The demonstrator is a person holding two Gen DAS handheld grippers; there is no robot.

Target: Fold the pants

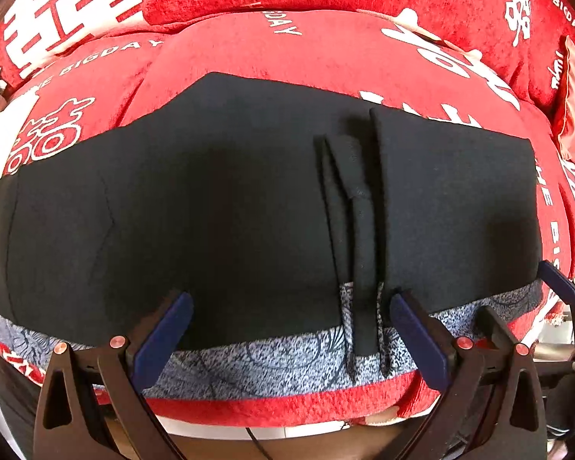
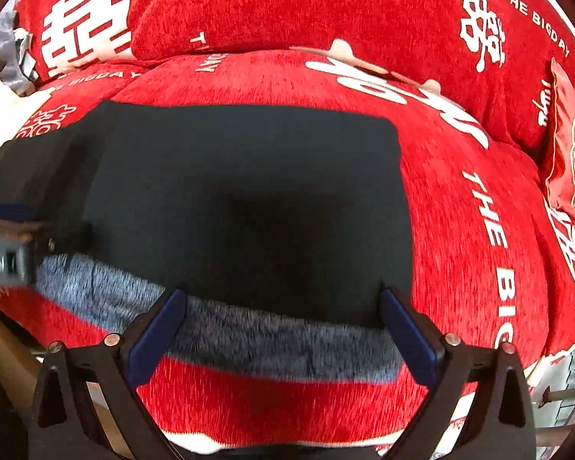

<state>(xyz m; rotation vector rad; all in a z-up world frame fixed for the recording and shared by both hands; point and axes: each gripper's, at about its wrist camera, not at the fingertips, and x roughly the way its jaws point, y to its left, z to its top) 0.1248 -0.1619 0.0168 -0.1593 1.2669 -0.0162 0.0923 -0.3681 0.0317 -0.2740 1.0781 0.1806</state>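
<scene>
Black pants (image 1: 211, 199) lie flat across a red sofa seat, with the right part folded over so leg hems (image 1: 358, 207) show as narrow strips. A grey patterned cloth (image 1: 272, 360) peeks out under their near edge. My left gripper (image 1: 291, 329) is open and empty at the near edge of the pants. My right gripper (image 2: 283, 326) is open and empty over the near right corner of the pants (image 2: 249, 191). The grey cloth also shows in the right wrist view (image 2: 268, 345). The left gripper's body (image 2: 4, 257) shows at the left of the right wrist view.
The red sofa seat (image 1: 287, 46) with white lettering has back cushions (image 2: 287, 0) behind it. A small red cushion (image 2: 571, 161) lies at the right. The sofa's front edge (image 2: 280, 410) is just below the grippers.
</scene>
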